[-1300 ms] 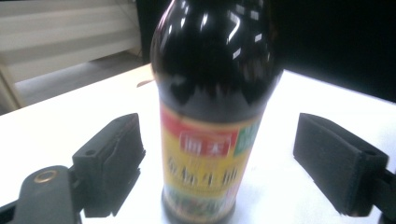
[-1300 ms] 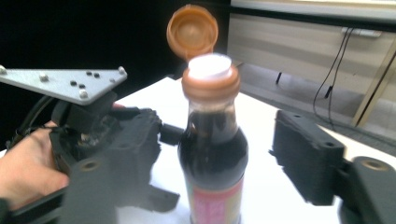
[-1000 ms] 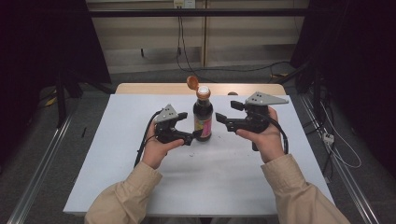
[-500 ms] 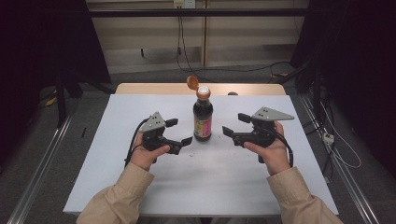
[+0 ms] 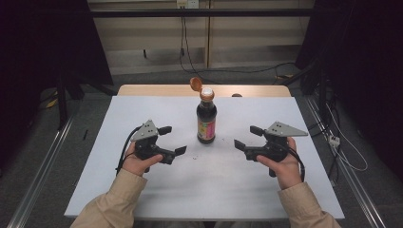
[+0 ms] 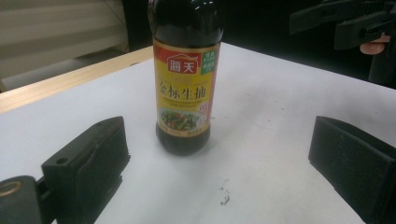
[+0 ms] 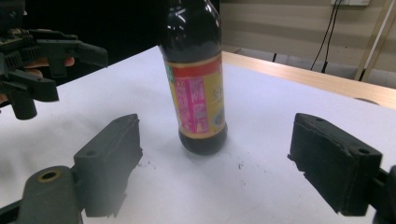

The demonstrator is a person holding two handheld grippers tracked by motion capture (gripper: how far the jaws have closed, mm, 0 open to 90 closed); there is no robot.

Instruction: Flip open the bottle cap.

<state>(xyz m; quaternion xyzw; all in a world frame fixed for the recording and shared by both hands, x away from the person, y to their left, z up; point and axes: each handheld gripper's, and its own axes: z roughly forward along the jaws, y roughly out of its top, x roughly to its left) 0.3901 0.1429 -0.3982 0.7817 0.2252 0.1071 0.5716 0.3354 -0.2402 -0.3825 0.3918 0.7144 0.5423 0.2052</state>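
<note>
bottle [image 6: 186, 79] top beyond frame edge

"海天", "金标生抽" on bottle label [image 6: 187, 88]

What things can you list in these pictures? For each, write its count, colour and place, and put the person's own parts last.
Bottle: one, dark with a yellow and pink label, upright mid-table, between the two grippers and touching neither.
Cap: one, orange, flipped open at the bottle's top.
Table: one, white top with a wooden strip along the far edge.
Cables: several, black, on the floor and wall behind the table.
Left gripper: one, black with a grey plate, open, left of the bottle.
Right gripper: one, black with a grey plate, open, right of the bottle.
Sleeves: two, beige, at the near edge.
</note>
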